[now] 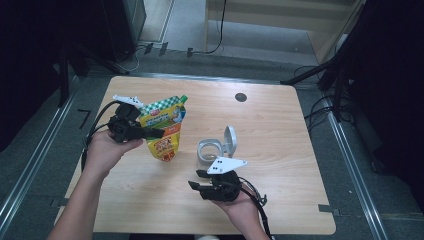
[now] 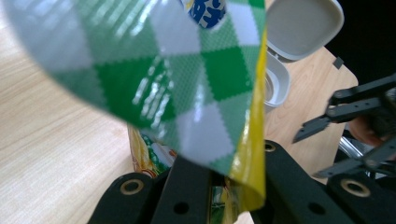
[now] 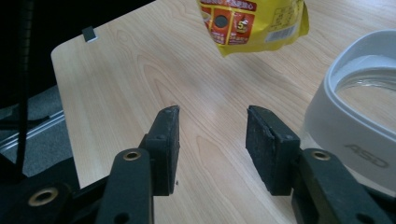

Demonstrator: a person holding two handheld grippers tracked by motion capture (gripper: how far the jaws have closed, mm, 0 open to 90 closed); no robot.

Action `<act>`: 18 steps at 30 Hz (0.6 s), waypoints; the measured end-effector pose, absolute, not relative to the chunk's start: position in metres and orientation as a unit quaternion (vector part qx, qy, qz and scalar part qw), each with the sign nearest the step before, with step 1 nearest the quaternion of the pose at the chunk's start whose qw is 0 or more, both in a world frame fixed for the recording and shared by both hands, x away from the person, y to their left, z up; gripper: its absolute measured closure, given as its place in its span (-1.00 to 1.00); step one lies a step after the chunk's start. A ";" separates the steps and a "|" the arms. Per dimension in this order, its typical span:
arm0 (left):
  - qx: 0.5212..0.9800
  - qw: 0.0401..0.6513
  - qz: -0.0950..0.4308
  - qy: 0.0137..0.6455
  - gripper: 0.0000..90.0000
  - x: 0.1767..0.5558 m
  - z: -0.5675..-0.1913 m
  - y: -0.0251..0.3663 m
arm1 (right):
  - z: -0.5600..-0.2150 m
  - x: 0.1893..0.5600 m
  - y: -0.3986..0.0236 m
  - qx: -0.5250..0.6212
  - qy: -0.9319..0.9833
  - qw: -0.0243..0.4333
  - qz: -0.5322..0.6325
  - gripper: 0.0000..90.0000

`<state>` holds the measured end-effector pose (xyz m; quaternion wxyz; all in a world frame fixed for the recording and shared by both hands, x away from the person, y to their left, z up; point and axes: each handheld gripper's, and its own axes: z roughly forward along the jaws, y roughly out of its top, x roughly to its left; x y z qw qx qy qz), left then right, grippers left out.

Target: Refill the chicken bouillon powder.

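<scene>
A: Which step is in hand?

B: I judge it the carry: the left tool (image 1: 159, 133) is clamped on the pouch (image 1: 165, 129), lifted clear of the worktop (image 1: 280, 130) at its left.

A: And the right tool (image 1: 196, 179)?

B: Partly open, gripping nothing, near the open container (image 1: 212, 151).

A: Next?

B: Probably bringing the pouch over the container, perhaps steadying it.

A: Count?

B: 1 pouch, 1 container, 2 tools.

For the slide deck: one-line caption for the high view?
Left gripper holds a yellow-green pouch above the table; right gripper open beside the open-lidded container.
</scene>
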<state>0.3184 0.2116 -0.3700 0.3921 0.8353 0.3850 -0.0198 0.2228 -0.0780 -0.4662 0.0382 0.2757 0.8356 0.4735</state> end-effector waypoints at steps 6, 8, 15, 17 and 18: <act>0.838 0.397 -0.029 0.372 1.00 0.310 -0.362 0.210 | -0.476 0.225 -0.072 0.283 0.837 0.038 0.466 0.35; 0.838 0.400 -0.038 0.370 1.00 0.307 -0.359 0.210 | -0.479 0.226 -0.070 0.285 0.837 0.038 0.465 0.37; 0.846 0.395 -0.050 0.354 1.00 0.295 -0.352 0.207 | -0.492 0.224 -0.061 0.296 0.837 0.038 0.459 0.41; 0.848 0.396 -0.058 0.348 1.00 0.292 -0.350 0.206 | -0.494 0.226 -0.057 0.295 0.838 0.041 0.458 0.42; 0.847 0.396 -0.060 0.348 1.00 0.290 -0.348 0.206 | -0.494 0.226 -0.055 0.293 0.838 0.045 0.458 0.42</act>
